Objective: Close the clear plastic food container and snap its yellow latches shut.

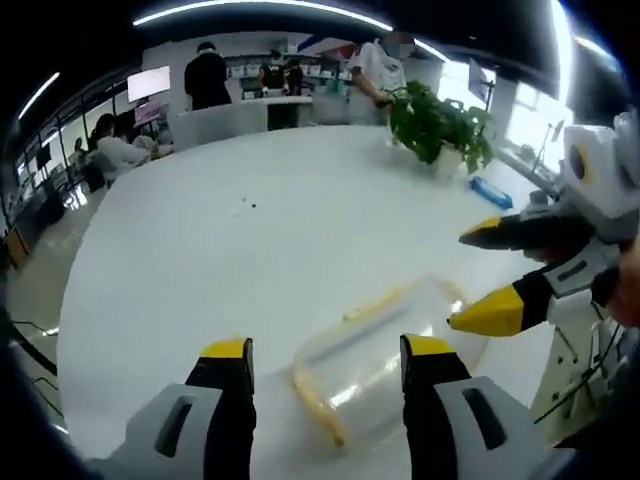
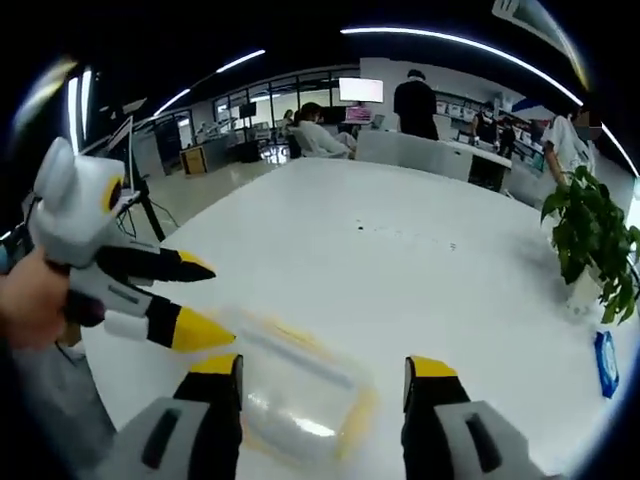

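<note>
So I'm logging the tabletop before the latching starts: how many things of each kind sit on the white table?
Clear plastic food container: 1
Potted plant: 1
Blue packet: 1
Total: 3

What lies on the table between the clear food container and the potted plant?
Nothing: in the left gripper view, bare white table separates the clear food container from the potted plant. The right gripper view agrees.

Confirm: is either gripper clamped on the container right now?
No. Both the left gripper and right gripper stand open around the clear container, jaws apart.
</note>
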Motion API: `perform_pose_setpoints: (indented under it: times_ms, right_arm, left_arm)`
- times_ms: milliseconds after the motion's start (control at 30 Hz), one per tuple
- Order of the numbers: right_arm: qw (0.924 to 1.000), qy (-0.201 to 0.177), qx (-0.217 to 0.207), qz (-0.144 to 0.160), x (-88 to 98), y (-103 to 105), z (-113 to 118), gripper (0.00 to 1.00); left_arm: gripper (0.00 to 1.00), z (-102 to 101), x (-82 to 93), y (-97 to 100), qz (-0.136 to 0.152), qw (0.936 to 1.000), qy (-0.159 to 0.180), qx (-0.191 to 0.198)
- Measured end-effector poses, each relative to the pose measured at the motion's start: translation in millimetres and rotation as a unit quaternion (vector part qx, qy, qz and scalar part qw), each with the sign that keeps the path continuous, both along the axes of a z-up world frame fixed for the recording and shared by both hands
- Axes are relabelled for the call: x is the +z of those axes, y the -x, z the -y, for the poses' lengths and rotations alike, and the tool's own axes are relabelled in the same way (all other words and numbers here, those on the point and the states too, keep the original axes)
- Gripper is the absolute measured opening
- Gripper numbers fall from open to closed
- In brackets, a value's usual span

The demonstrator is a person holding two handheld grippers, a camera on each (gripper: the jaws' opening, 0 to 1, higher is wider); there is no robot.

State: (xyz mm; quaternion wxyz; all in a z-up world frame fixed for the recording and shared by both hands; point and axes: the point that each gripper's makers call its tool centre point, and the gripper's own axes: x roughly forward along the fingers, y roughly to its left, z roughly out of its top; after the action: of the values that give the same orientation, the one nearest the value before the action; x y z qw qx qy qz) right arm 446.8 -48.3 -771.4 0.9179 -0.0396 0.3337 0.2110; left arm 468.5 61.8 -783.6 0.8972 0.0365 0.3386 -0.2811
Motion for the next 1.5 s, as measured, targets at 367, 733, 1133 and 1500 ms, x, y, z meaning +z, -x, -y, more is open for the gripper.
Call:
perform_pose_setpoints:
  times_ms: [367, 733, 1133, 1500]
  right_arm:
    - [0.9872, -0.138, -0.076, 0.019, 4.9, -4, 13, 0.66]
    - [0.9608, -0.233, -0.15, -0.003, -8.2, 5, 23, 0.63]
    - [0.9703, -0.194, -0.139, -0.039, -35.2, 13, 8, 0.61]
    - [0.9848, -0.112, -0.119, -0.06, -53.1, 11, -7, 0.53]
  left_arm:
    - [0.62, -4, 1.9, -7.9, -0.029, 0.9835, 0.145, 0.104]
    - [0.67, -10, -5.4, -1.5, -0.056, 0.9557, 0.235, 0.168]
    - [0.64, -3, -33.1, 17.1, -0.1, 0.9541, 0.234, 0.159]
    - [0.48, -3, -44.6, 18.6, -0.069, 0.9689, 0.189, 0.144]
